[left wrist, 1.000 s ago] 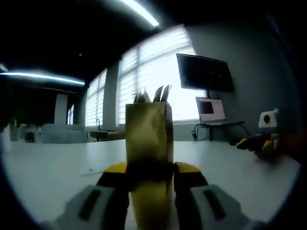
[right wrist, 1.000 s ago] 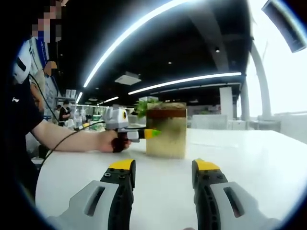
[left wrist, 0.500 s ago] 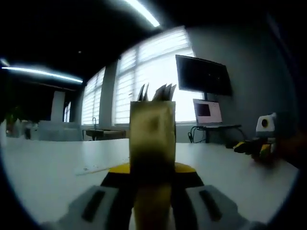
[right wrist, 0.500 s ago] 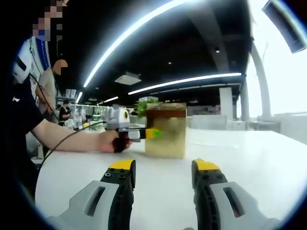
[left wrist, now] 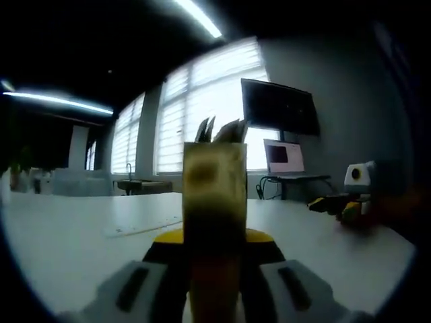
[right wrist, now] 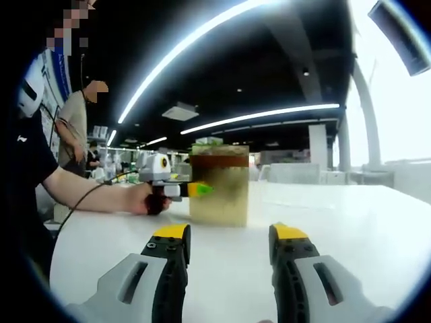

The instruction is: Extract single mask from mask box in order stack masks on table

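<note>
A tall yellowish mask box (left wrist: 214, 195) stands upright on the white table (left wrist: 60, 229), with mask edges (left wrist: 222, 129) sticking out of its top. My left gripper (left wrist: 214, 237) is shut on the box's lower part, its yellow-tipped jaws pressed against both sides. In the right gripper view the same box (right wrist: 219, 185) stands in the middle distance, with the left gripper (right wrist: 167, 187) clamped to its left side and held by a person's hand. My right gripper (right wrist: 229, 247) hovers low over the table short of the box, open, with nothing between its jaws. It also appears far right as the right gripper (left wrist: 343, 205).
A dark monitor (left wrist: 279, 106) and a laptop (left wrist: 283, 156) stand behind the table by bright windows. A thin white strip (left wrist: 138, 227) lies on the table left of the box. A person's forearm (right wrist: 101, 195) reaches in from the left, and another person (right wrist: 77, 118) stands behind.
The left jaws have shut on the box, which earlier stood between open jaws. In the right gripper view the box and left gripper have shifted a little left.
</note>
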Demonstrator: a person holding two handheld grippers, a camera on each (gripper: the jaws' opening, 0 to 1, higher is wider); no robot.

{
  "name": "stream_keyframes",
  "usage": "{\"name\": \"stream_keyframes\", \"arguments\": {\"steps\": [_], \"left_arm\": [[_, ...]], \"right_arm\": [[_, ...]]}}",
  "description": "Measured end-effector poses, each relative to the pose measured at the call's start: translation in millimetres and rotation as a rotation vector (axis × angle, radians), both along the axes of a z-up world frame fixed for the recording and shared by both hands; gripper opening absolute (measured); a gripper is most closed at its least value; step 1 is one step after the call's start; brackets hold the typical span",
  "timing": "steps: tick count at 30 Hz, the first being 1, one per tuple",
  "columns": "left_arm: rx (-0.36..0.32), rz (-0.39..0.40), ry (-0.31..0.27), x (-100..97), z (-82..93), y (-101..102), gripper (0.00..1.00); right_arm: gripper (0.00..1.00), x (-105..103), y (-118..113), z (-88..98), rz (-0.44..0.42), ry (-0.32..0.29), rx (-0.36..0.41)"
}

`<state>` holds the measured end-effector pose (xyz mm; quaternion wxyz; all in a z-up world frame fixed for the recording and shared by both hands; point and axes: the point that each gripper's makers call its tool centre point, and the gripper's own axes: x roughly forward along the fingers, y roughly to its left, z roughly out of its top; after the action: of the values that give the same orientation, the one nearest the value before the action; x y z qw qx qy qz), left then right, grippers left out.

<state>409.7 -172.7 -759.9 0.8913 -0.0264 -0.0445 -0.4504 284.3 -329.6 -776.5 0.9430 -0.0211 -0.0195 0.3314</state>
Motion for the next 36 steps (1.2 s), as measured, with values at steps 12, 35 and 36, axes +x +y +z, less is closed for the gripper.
{"name": "stream_keyframes", "arguments": {"steps": [12,35,36], "left_arm": [[0.013,-0.039,-0.003,-52.7,-0.8,9.6,0.29],[0.007,-0.040,-0.018,-133.7,-1.0,15.9,0.31],[0.008,-0.037,-0.027,-134.7,-0.2,15.3,0.31]], "right_arm": [[0.43,1.0,-2.0,-0.7,0.004,-0.002,0.000],[0.43,0.7,-1.3,-0.8,-0.003,0.001,0.001],[0.43,0.8,-1.4,-0.9,-0.004,0.002,0.001]]}}
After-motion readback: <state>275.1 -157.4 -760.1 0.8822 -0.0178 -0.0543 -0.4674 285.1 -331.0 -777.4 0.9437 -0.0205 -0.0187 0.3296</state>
